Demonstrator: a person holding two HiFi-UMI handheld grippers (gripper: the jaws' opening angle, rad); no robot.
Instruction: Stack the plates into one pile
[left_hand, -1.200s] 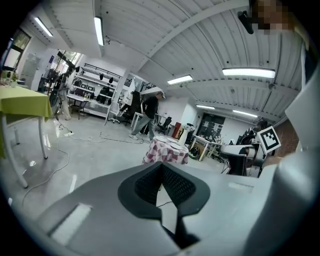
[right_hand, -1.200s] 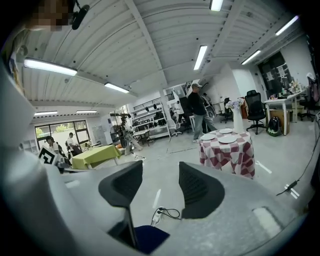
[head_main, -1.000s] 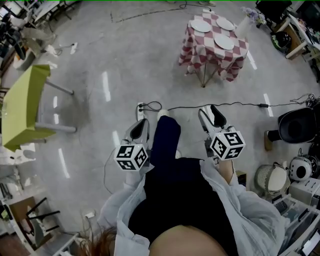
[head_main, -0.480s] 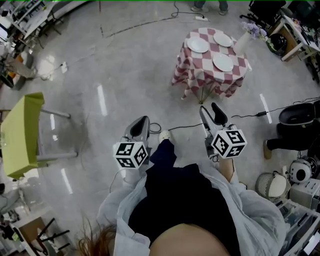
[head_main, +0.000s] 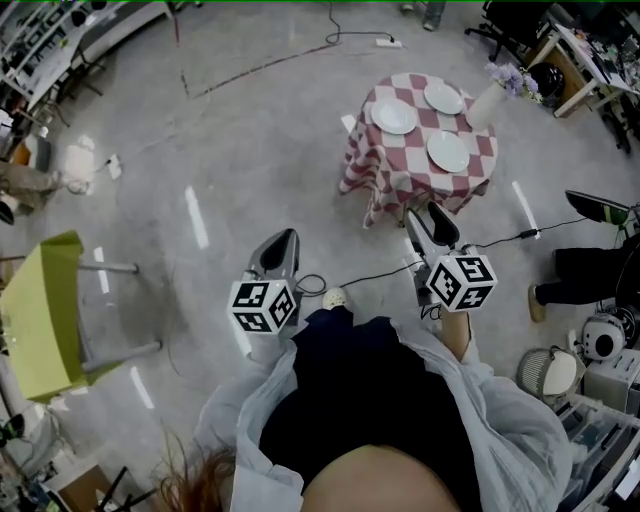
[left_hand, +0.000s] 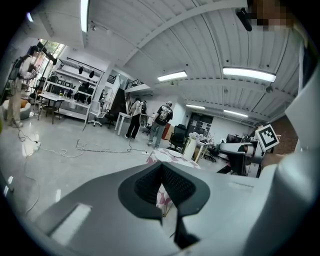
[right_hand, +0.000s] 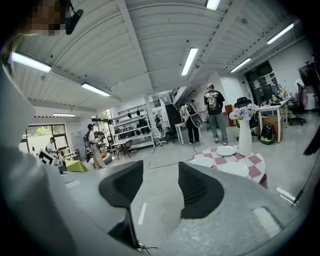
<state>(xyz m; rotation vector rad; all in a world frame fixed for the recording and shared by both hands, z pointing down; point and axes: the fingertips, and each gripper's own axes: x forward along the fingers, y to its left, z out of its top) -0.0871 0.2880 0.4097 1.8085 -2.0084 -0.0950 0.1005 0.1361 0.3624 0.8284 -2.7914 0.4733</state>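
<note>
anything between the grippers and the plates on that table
Nothing upright does. Bare floor lies between the left gripper, the right gripper and the plates on the table. Only a thin black cable crosses the floor before the table; the vase stands at its far right edge, not in the way.

The right claw (right_hand: 161, 186) holds its jaws apart, with only grey floor (right_hand: 159, 167) showing between them. Beyond, to the right, a checked-cloth table (right_hand: 256, 162) carries three separate white plates (right_hand: 226, 150) and a tall white vase (right_hand: 244, 139) of flowers.
</note>
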